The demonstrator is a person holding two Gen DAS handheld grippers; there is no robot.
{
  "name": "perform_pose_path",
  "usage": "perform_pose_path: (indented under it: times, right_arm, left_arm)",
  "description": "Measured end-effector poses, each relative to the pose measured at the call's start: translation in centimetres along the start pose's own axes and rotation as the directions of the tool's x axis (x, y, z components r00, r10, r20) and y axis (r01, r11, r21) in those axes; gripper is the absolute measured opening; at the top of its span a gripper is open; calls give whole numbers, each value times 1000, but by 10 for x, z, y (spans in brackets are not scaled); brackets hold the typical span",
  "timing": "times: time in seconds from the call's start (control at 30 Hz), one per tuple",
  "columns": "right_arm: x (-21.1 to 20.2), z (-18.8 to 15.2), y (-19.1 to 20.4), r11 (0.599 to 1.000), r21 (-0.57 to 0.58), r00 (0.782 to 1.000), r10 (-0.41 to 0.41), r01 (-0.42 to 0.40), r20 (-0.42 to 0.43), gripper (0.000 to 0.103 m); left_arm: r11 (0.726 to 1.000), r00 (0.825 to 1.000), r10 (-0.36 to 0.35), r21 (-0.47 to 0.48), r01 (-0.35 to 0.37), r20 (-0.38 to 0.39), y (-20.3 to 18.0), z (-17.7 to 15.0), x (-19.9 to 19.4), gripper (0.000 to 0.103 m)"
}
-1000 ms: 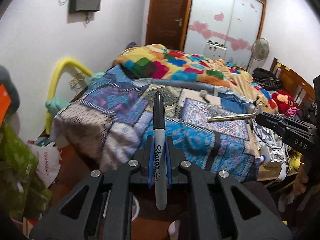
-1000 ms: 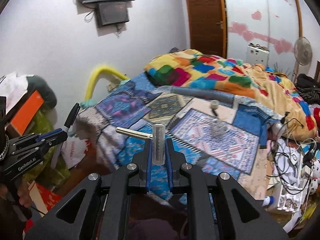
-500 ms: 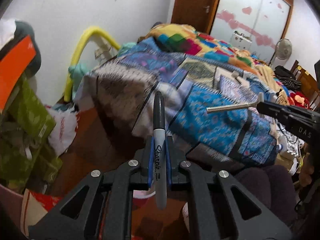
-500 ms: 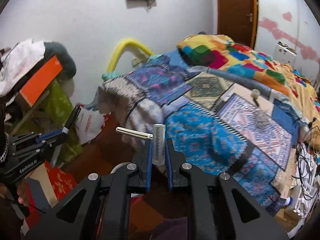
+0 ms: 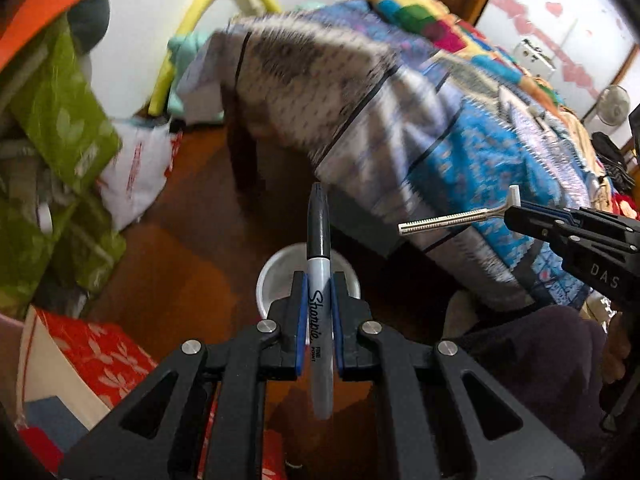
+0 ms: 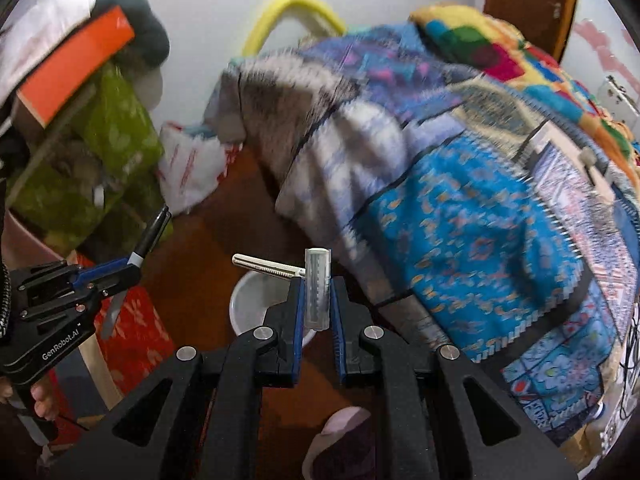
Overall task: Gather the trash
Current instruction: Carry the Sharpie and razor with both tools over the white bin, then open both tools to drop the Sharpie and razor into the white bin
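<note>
My left gripper [image 5: 319, 300] is shut on a black Sharpie marker [image 5: 319, 240] that stands upright between the pads. It also shows in the right wrist view [image 6: 120, 272] at the left. My right gripper [image 6: 317, 300] is shut on a disposable razor [image 6: 317, 284], its ribbed handle [image 6: 264, 266] sticking out to the left. The razor also shows in the left wrist view [image 5: 452, 218] at the right. A white round bin [image 5: 280, 276] stands on the brown floor below both grippers, also seen in the right wrist view [image 6: 252, 304].
A bed with a patchwork quilt [image 5: 440, 120] fills the right side and hangs over its corner. Green bags [image 5: 60, 128], a white plastic bag [image 5: 136, 168] and a red patterned box [image 5: 88, 356] crowd the left. My legs and toe [image 6: 340, 432] are at the bottom.
Both grippers have tilted down and swung left, from over the bed to the floor. The white bin has come into view under them. Both still hold their objects.
</note>
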State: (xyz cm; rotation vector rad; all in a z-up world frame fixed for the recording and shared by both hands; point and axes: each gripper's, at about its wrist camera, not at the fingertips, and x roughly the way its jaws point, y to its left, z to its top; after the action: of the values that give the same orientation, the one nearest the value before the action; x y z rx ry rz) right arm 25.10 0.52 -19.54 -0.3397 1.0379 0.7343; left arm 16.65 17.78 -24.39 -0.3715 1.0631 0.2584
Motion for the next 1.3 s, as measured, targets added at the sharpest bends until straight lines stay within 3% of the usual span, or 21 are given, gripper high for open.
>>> perform_pose_path:
  times: [0.3, 0.5, 0.6, 0.63, 1.0, 1.3]
  right_arm:
    - [74, 4, 24, 998, -53, 985, 18, -27, -173, 12]
    - [97, 19, 45, 989, -80, 965, 105, -128, -242, 12]
    - [108, 22, 49, 987, -84, 953, 109, -138, -282, 26]
    - [110, 22, 48, 987, -83, 953, 112, -140, -282, 30]
    - [90, 26, 22, 992, -66, 968, 89, -107, -235, 31]
    - [60, 22, 8, 993, -54, 978, 95, -106, -187, 31]
  left_arm:
    - [996, 994, 14, -81, -22, -105, 21, -12, 43, 10]
    - [992, 992, -3, -127, -12, -125, 24, -9, 54, 10]
    - [992, 991, -13, -127, -3, -132, 21, -4, 59, 10]
    - [992, 991, -17, -124, 0, -133, 20, -2, 61, 10]
    - [996, 990, -7, -88, -5, -139, 0, 28, 80, 14]
    - [999, 994, 17, -36, -21, -105, -18, 31, 55, 17]
